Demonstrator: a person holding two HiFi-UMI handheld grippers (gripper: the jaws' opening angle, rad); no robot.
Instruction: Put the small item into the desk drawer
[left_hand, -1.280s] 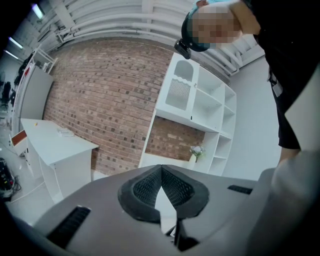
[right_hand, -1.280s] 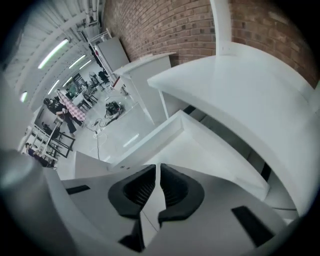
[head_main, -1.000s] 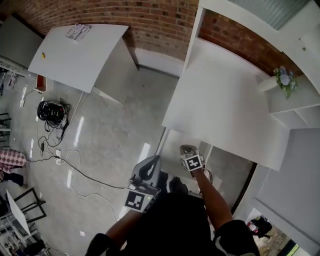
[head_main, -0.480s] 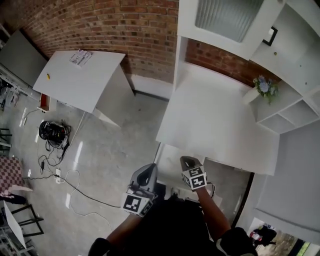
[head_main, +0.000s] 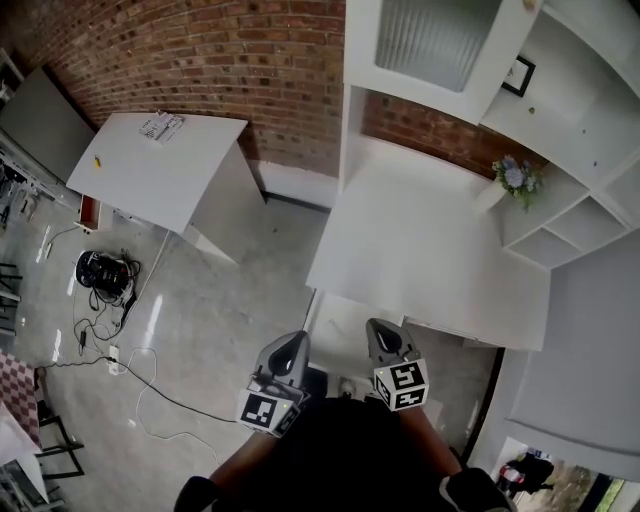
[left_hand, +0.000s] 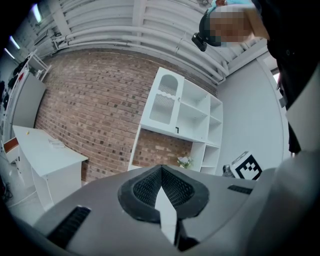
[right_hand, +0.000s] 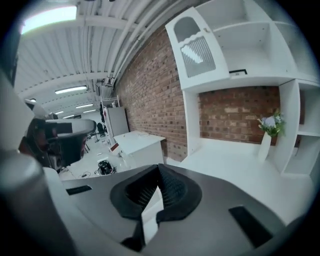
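Note:
In the head view both grippers are held side by side just before the near edge of the white desk (head_main: 420, 250). My left gripper (head_main: 292, 345) is shut with nothing between its pads, and it points level toward the brick wall and the hutch (left_hand: 180, 110). My right gripper (head_main: 385, 335) is shut too and holds nothing; it points slightly down over the desk top (right_hand: 235, 160). A pale panel (head_main: 345, 325) under the desk's front edge lies between the grippers; I cannot tell whether it is a drawer. No small item is in either gripper.
A vase of flowers (head_main: 515, 178) stands at the desk's far right, under white hutch shelves (head_main: 560, 90). A second white table (head_main: 150, 160) with a small yellow thing (head_main: 97, 160) and papers stands to the left. Cables (head_main: 100, 270) lie on the grey floor.
My right gripper has risen toward the camera and now looks larger. The left gripper has come up a little. The head view has tilted up, so more of the hutch shows.

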